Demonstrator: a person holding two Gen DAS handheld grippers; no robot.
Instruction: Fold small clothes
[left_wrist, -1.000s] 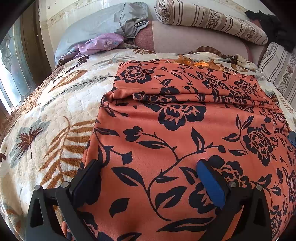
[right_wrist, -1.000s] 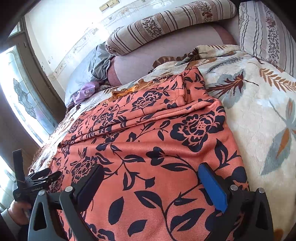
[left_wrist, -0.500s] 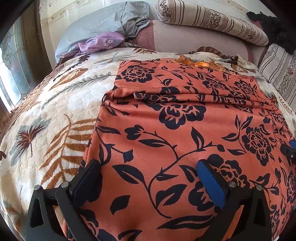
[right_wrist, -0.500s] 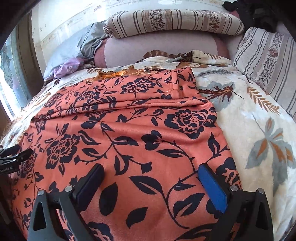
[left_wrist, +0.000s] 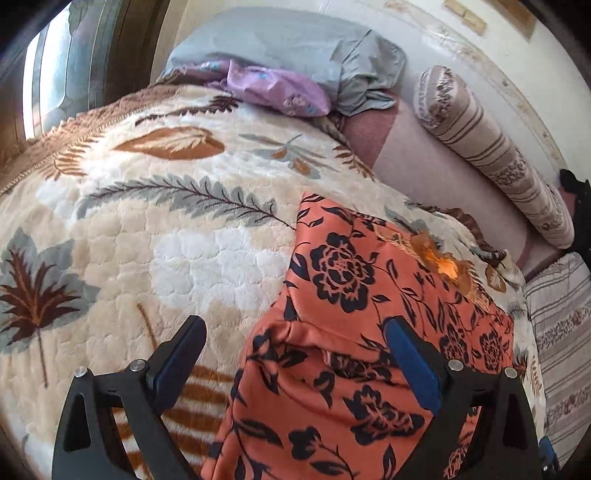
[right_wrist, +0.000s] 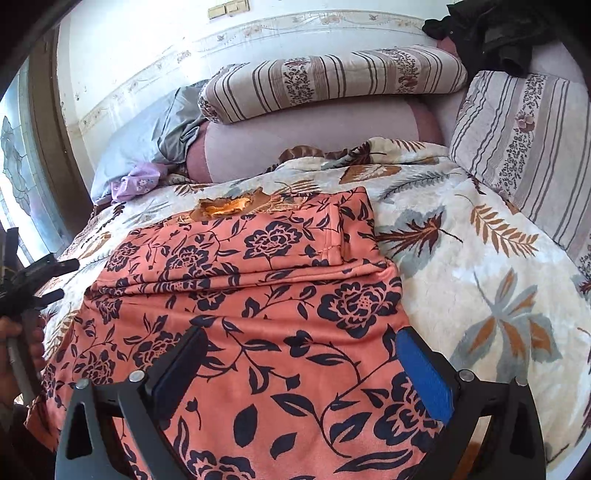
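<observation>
An orange garment with a black flower print (right_wrist: 266, 295) lies flat on the bed, partly folded, with a fold ridge across its middle. In the left wrist view the garment (left_wrist: 354, 295) fills the lower right. My left gripper (left_wrist: 291, 339) is open and empty over the garment's left edge; it also shows at the left edge of the right wrist view (right_wrist: 33, 277), held in a hand. My right gripper (right_wrist: 301, 350) is open and empty, low over the garment's near right part.
A cream blanket with a leaf print (left_wrist: 147, 229) covers the bed. A striped bolster (right_wrist: 325, 81), a striped cushion (right_wrist: 524, 147), a grey pillow (left_wrist: 288, 48) and a purple cloth (left_wrist: 273, 88) lie at the head. A window (right_wrist: 18, 177) is on the left.
My left gripper has swung left and moved to the garment's left edge, so the blanket now fills its left half. My right gripper's view has turned a little; both stay open.
</observation>
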